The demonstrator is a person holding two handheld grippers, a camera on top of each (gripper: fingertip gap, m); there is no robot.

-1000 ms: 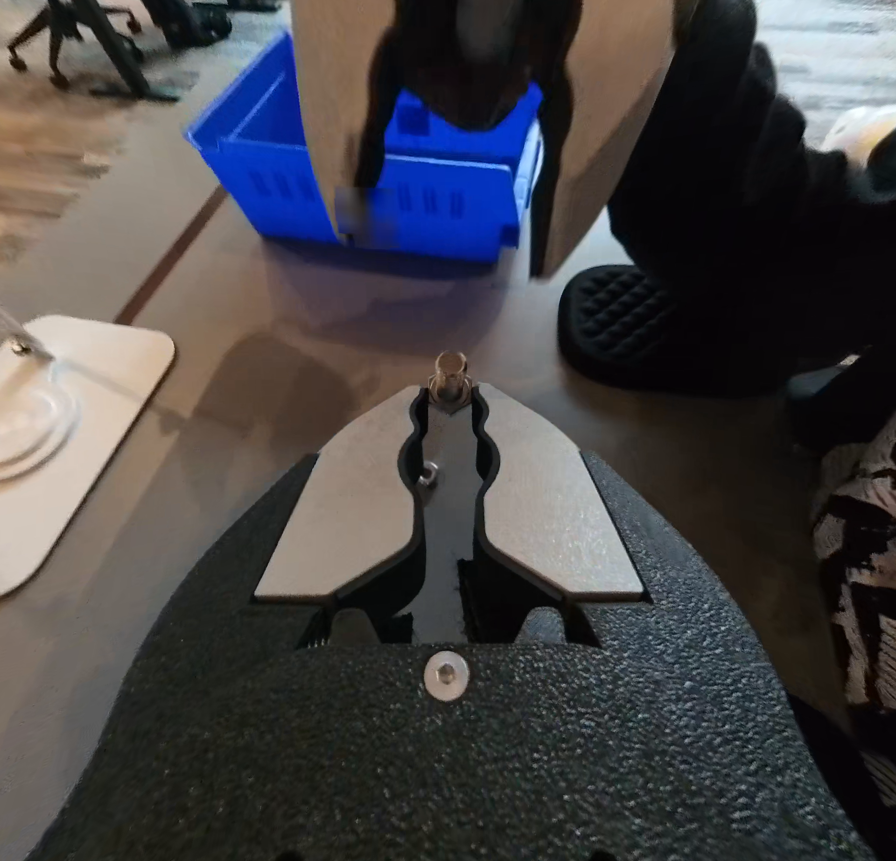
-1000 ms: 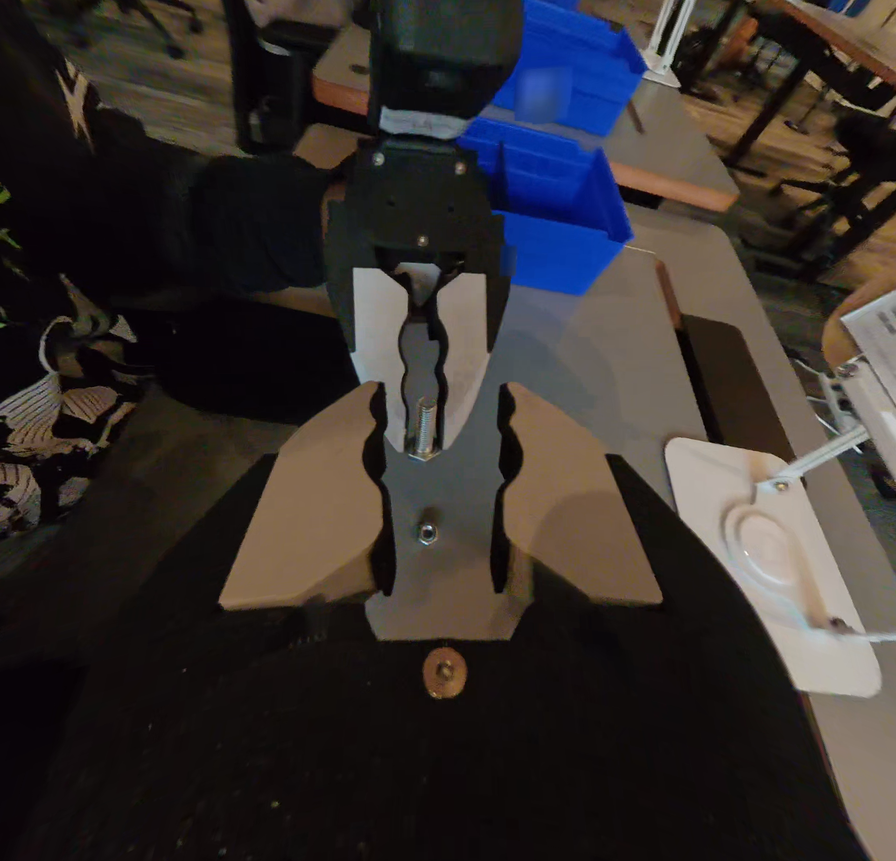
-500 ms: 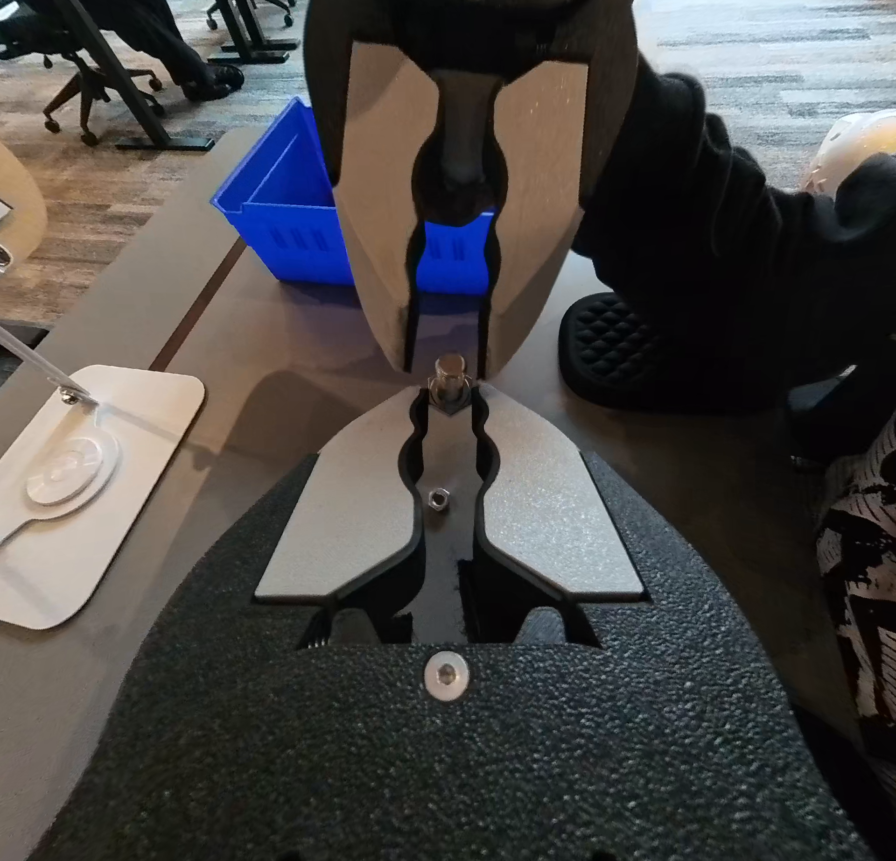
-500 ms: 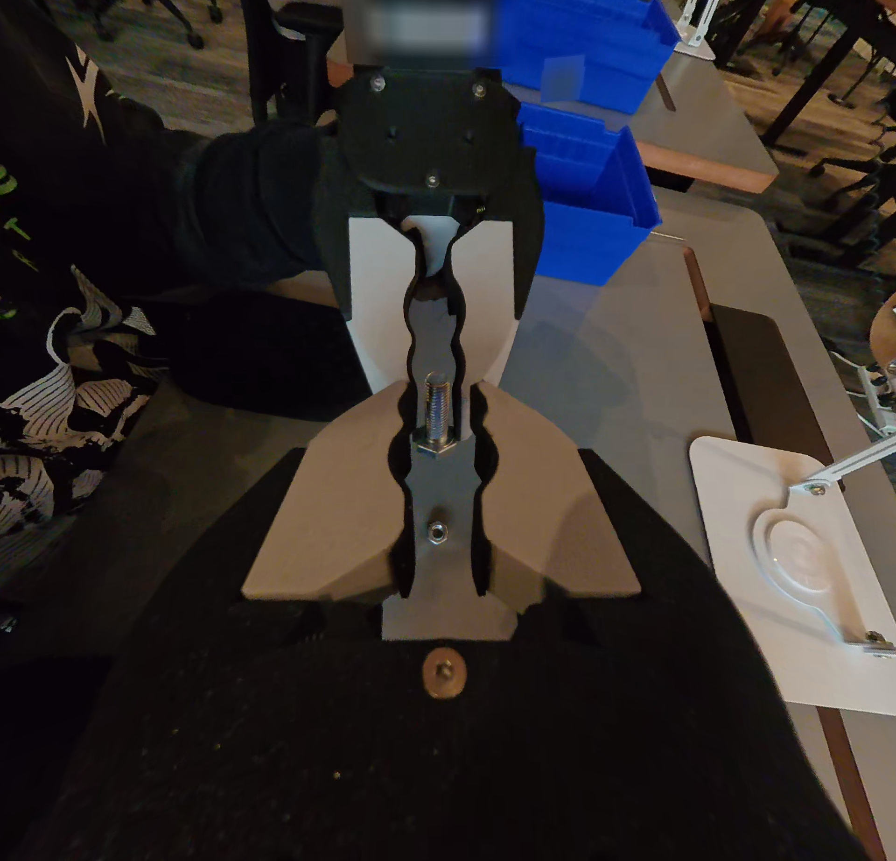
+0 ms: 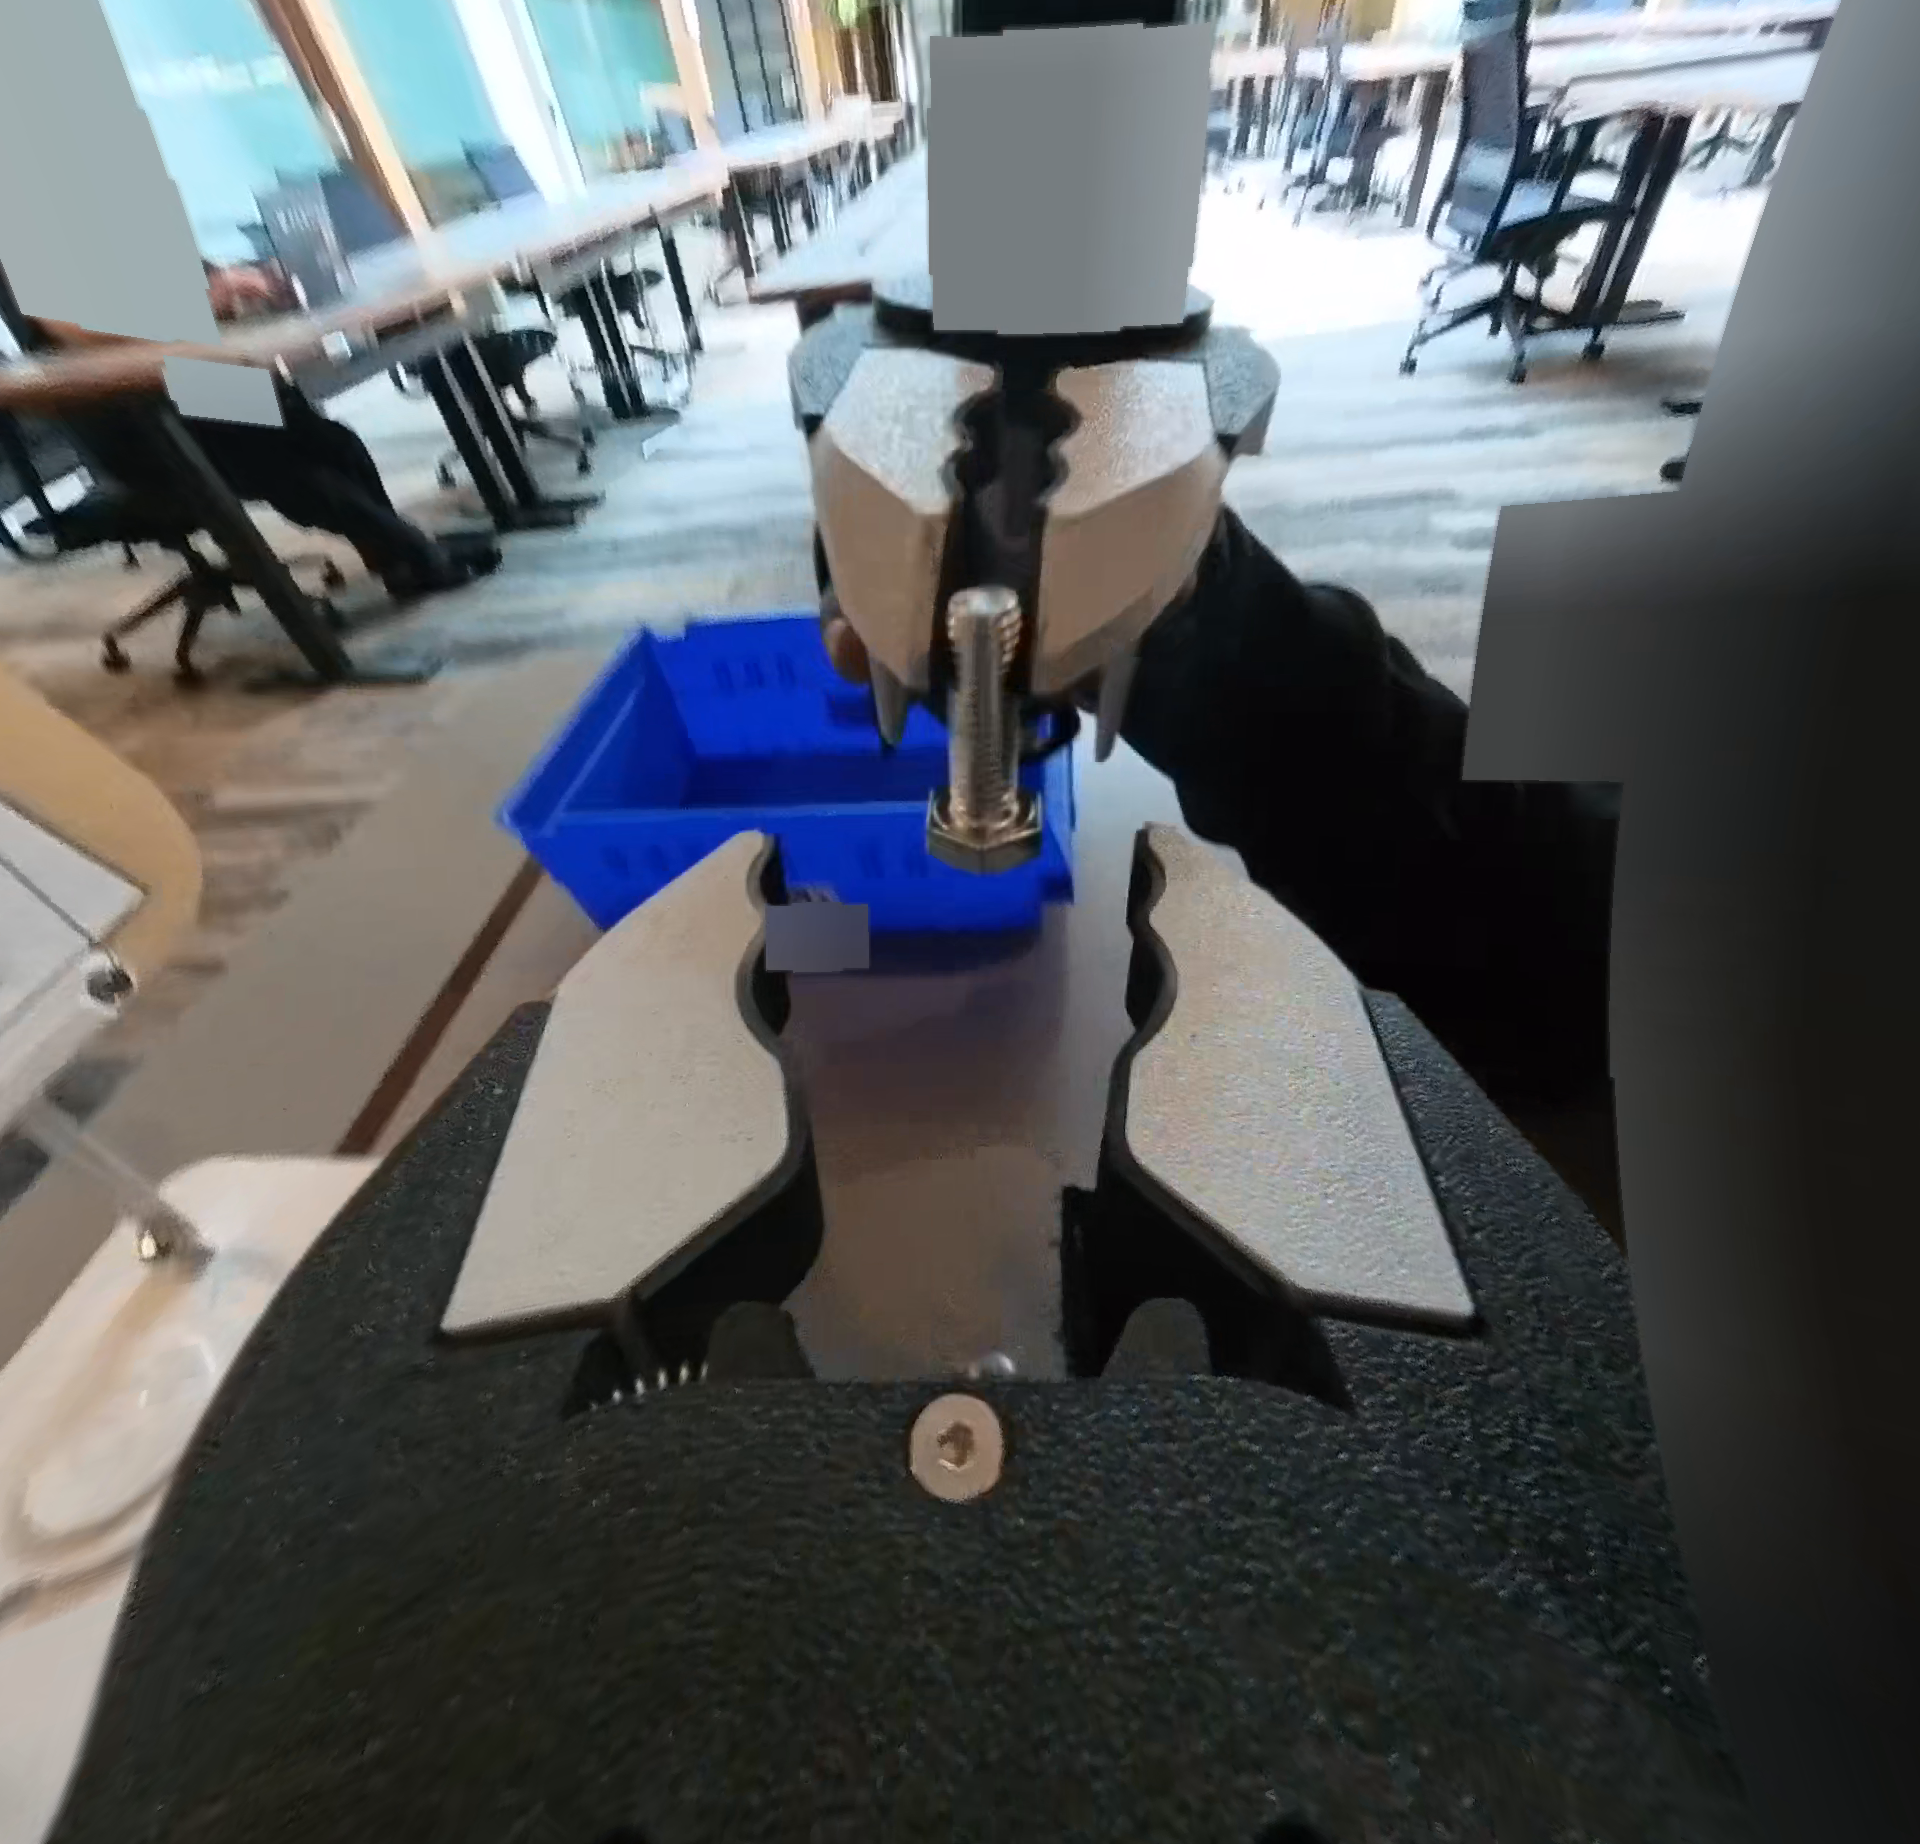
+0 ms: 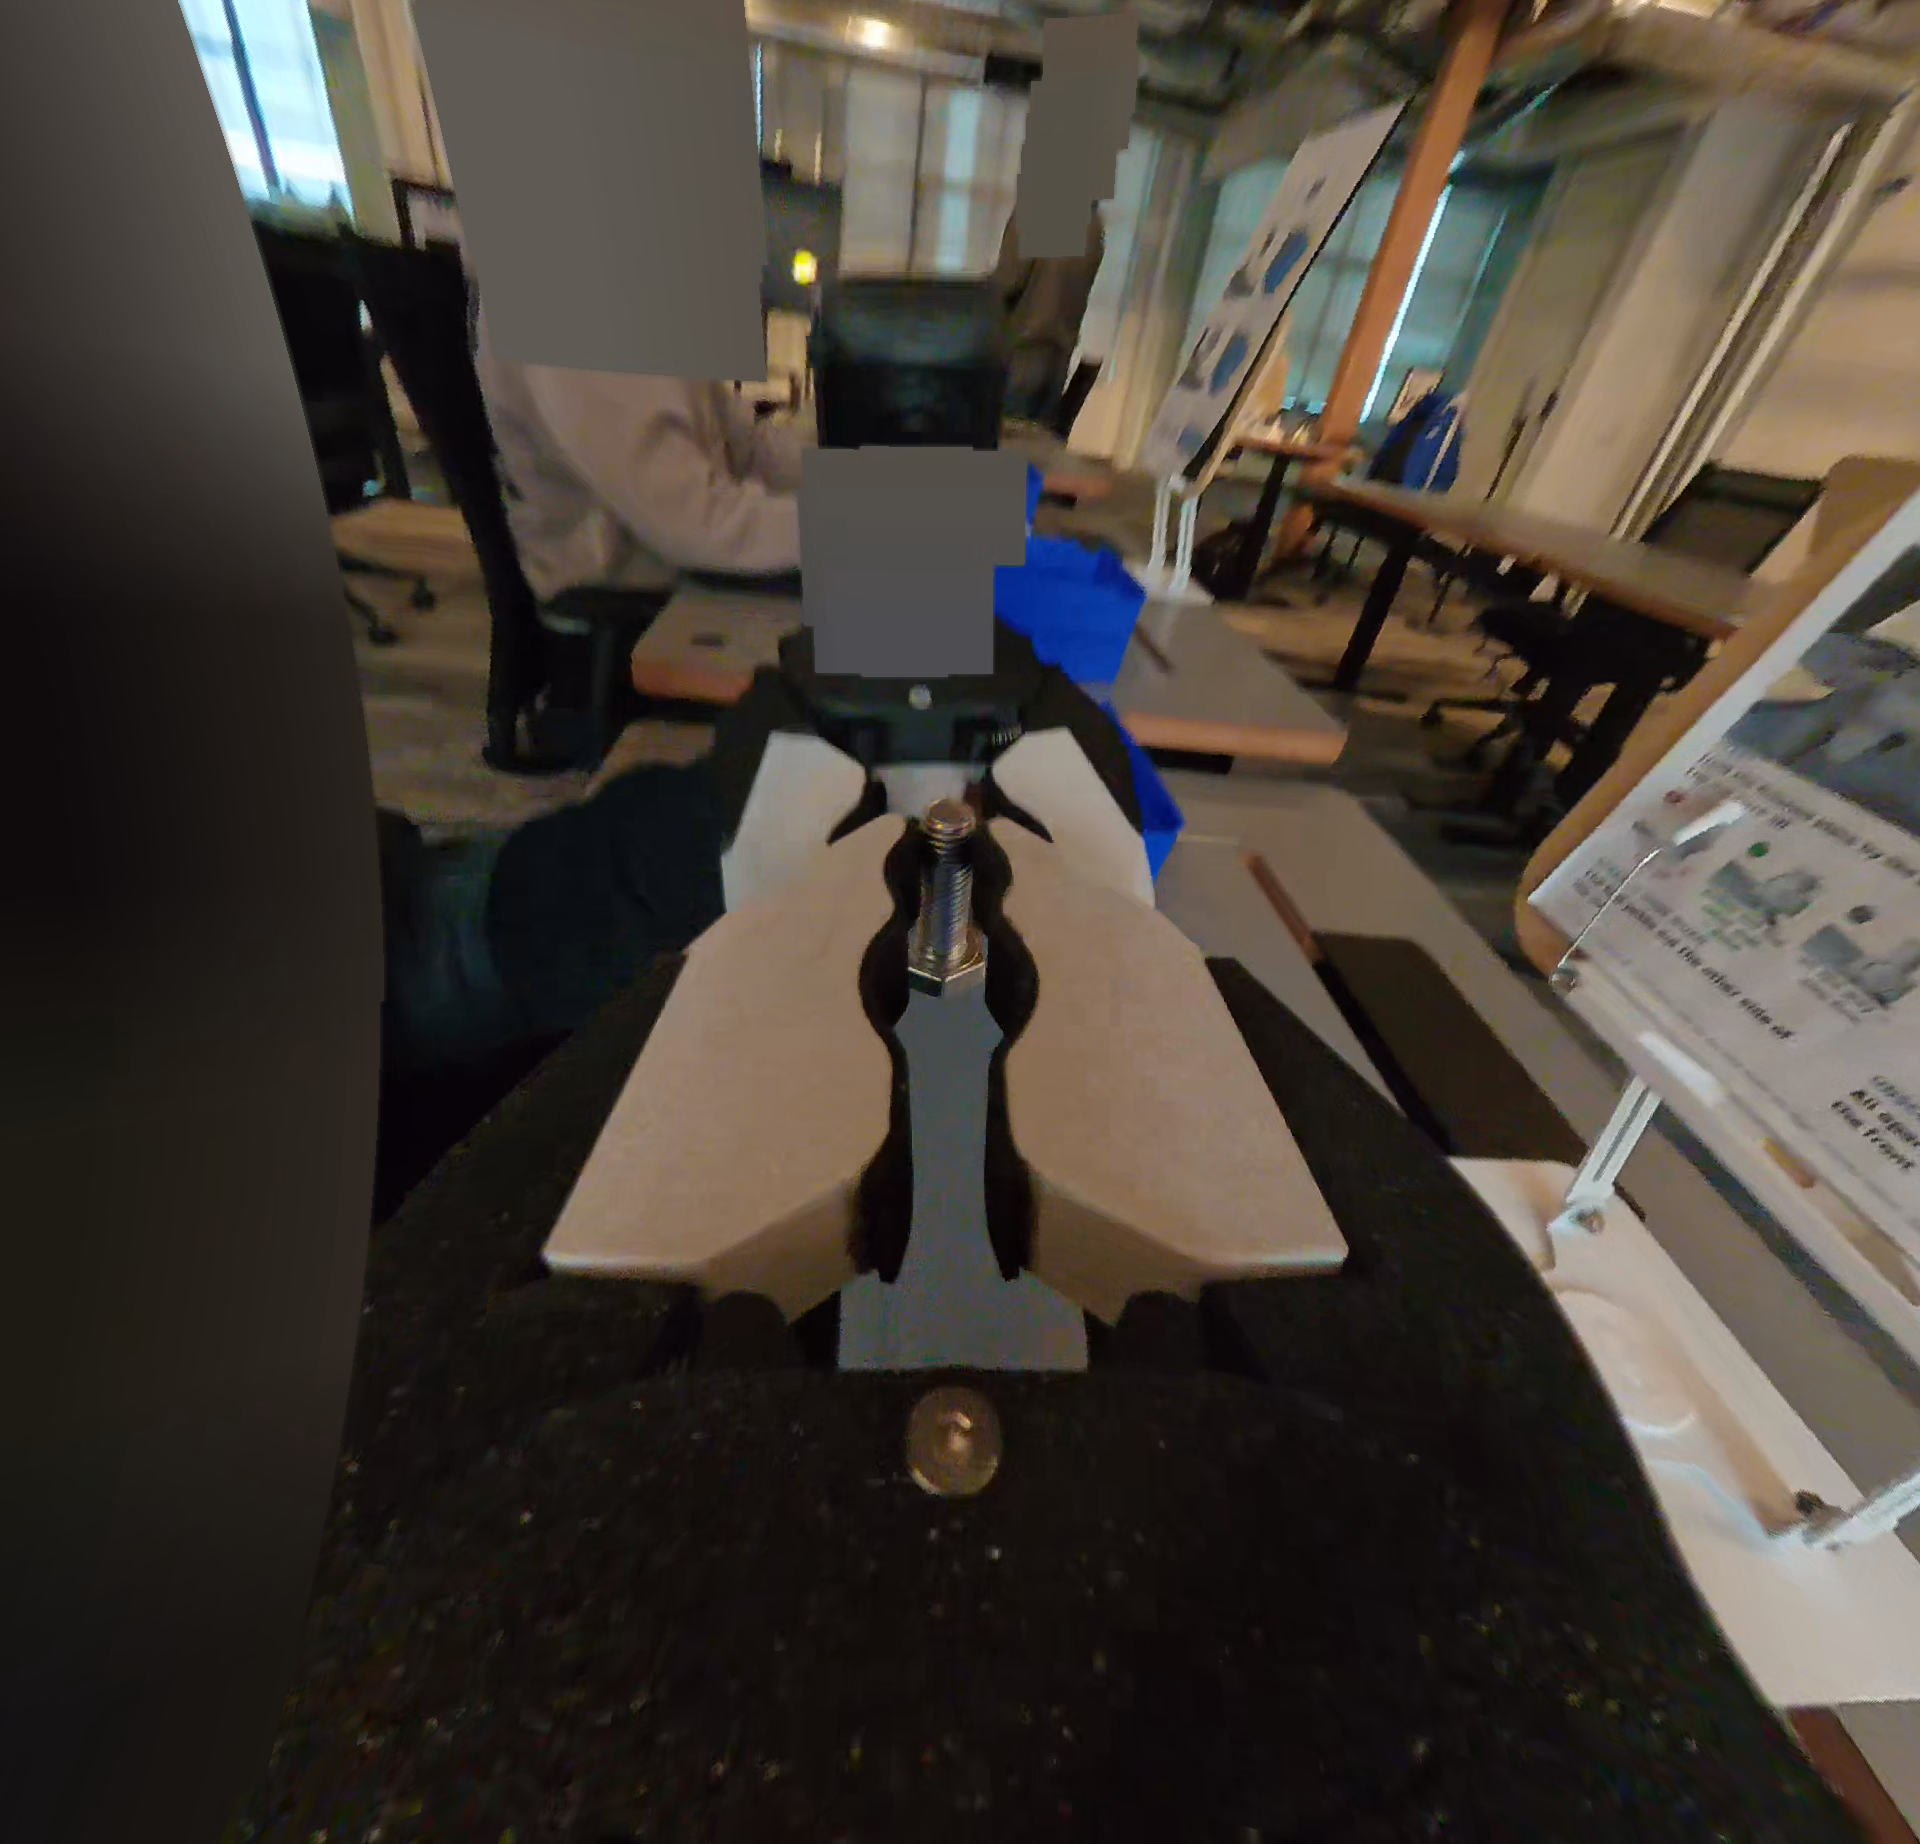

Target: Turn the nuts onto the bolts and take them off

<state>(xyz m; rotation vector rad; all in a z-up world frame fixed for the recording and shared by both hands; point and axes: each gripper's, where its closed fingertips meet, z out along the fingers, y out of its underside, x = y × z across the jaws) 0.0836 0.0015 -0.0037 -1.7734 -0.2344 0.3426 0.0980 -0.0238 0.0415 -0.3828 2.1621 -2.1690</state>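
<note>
Holding my left gripper [image 5: 951, 864] with its fingers spread wide and empty, I see the bolt [image 5: 981, 745] just past its tips, hex head toward me. My right gripper [image 6: 945, 885] is clamped on that bolt [image 6: 943, 911], gripping it at the head end with the threaded shank pointing away. Farther off, a blue bin [image 5: 707, 797] sits on the grey table [image 5: 312, 1046].

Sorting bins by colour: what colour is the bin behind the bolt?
Blue bin; clearest in the left wrist view.
</note>
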